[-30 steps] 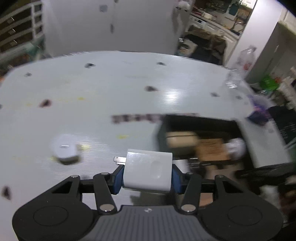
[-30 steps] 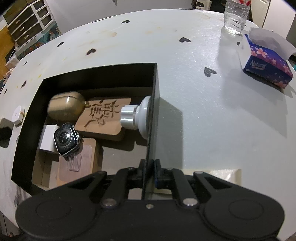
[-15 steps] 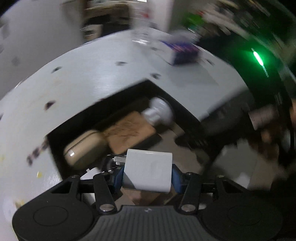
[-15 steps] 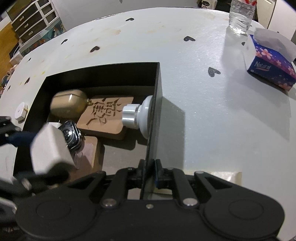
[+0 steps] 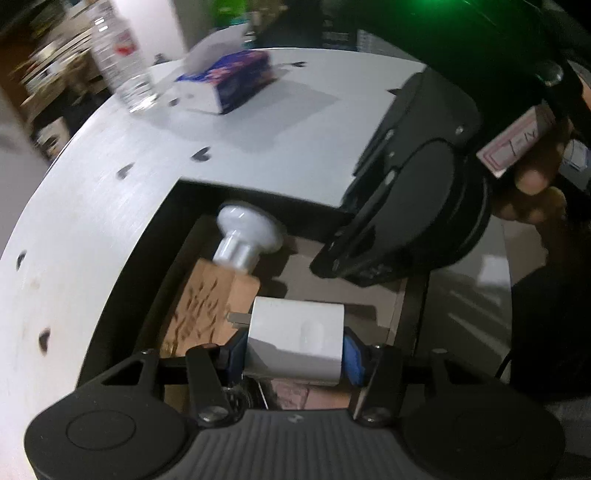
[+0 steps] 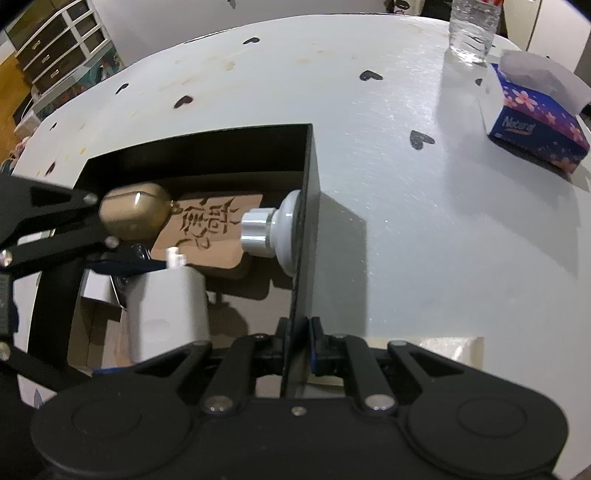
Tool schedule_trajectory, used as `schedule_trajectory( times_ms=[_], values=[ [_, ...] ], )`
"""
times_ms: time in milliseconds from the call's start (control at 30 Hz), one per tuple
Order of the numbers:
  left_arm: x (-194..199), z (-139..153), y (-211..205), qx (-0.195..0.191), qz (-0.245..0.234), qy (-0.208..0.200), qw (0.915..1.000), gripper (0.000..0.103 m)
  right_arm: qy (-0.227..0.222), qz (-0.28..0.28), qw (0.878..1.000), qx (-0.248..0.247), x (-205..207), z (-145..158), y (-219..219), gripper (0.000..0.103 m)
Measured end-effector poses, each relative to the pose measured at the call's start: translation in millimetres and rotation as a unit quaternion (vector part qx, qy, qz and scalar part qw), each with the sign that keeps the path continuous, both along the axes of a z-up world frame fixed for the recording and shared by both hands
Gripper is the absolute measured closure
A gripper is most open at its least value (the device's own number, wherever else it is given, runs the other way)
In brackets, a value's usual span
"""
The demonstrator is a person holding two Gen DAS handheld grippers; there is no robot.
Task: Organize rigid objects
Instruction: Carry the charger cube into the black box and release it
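Observation:
My left gripper (image 5: 295,343) is shut on a white plug charger (image 5: 295,339), held just above the inside of the black box (image 5: 155,236). The right wrist view shows the same charger (image 6: 166,314) low over the box's left half. My right gripper (image 6: 299,339) is shut on the box's right wall (image 6: 304,229), pinching its thin edge. Inside the box lie a gold earbud case (image 6: 135,216), a carved wooden plaque (image 6: 210,236) and a white knob with a metal stem (image 6: 273,232). The charger hides whatever lies beneath it.
A blue tissue box (image 6: 535,122) and a clear water bottle (image 6: 471,29) stand at the far right of the white round table (image 6: 406,184). A person's hand (image 5: 532,177) grips the right tool's handle. Drawers (image 6: 48,48) stand beyond the table's left edge.
My left gripper carried the charger from the bare table over into the box and rolled around. The charger now hangs lower, covering the smartwatch. The right gripper kept its hold on the wall.

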State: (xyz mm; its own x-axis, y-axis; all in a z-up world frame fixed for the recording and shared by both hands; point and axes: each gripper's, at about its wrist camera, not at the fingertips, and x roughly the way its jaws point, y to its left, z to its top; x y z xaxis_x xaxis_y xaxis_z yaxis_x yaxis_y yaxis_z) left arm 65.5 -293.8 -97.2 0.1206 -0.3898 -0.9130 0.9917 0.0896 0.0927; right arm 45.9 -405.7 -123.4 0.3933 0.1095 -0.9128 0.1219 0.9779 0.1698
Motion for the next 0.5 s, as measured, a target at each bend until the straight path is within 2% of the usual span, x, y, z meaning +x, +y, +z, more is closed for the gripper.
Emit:
schedule_trajectory(
  times_ms=[167,300,333,367,400,500],
  values=[
    [1,-1,-11,-0.009,-0.042,0.017,0.9989,0.051,0.001,-0.01,1.0,0.002,0,0,-1,0.093],
    [4,-4,-16,-0.02,-0.034,0.027,0.9989,0.049,0.003,-0.018,1.0,0.004,-1,0,-1,0.093],
    [5,-3,-16,-0.023,-0.032,0.035,0.9986,0.039,0.003,-0.019,1.0,0.004,-1,1,-1,0.093],
    [5,-3,-15,-0.027,-0.029,0.043,0.9983,0.038,0.003,-0.02,1.0,0.004,-1,1,-1,0.093],
    [6,-1,-14,-0.032,-0.023,0.044,0.9983,0.031,0.003,-0.021,1.0,0.004,-1,0,-1,0.093],
    [10,0,-11,-0.036,-0.009,0.052,0.9979,0.027,0.003,-0.022,1.0,0.004,-1,0,0,0.093]
  ],
)
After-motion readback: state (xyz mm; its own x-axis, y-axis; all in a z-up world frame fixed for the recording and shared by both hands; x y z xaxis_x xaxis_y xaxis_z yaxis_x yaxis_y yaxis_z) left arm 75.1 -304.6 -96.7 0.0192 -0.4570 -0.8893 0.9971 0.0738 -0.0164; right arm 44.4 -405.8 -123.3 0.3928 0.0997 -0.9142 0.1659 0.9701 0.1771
